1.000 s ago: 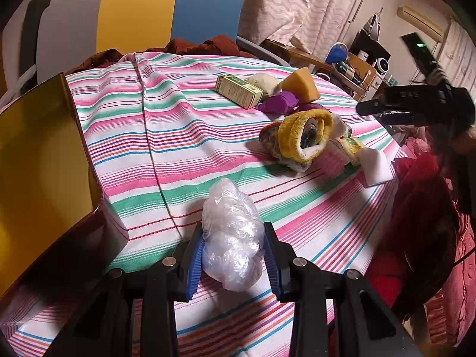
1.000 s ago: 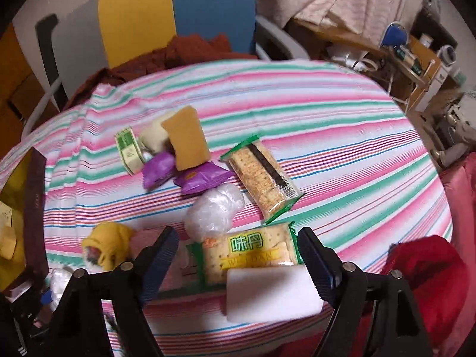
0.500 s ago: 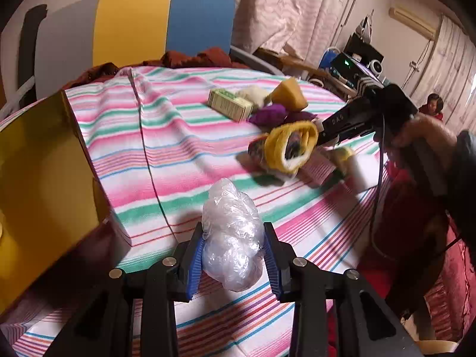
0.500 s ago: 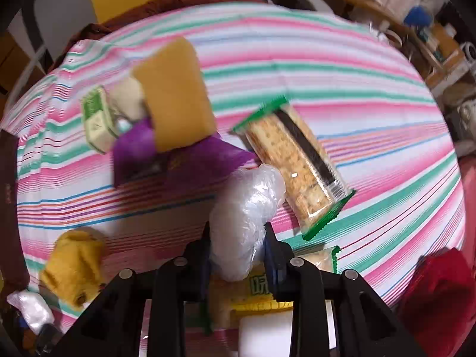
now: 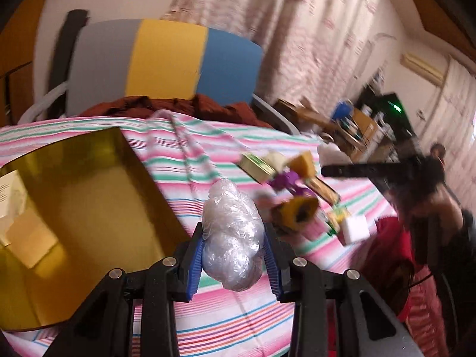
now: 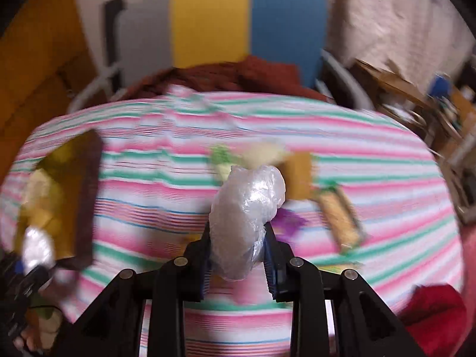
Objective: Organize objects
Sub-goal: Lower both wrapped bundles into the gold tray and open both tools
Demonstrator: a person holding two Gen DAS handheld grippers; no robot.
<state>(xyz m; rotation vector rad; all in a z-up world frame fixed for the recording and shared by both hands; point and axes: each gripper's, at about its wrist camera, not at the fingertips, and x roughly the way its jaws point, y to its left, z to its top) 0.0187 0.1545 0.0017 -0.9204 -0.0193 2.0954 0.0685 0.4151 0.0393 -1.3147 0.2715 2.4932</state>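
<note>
The left gripper (image 5: 233, 255) grips a plastic wad (image 5: 232, 238) at lower centre, just beside the gold box (image 5: 89, 196) edge at left, while the right gripper (image 6: 238, 255) pinches another wad (image 6: 247, 208) apparently above the striped cloth (image 6: 357, 136), bare in the upper frame.

Plastic bag (image 5: 232, 232): crinkled, glossy clear film.
Tablecloth (image 5: 190, 160): striped matt cloth.
Box (image 5: 74, 196): glossy gold interior.
</note>
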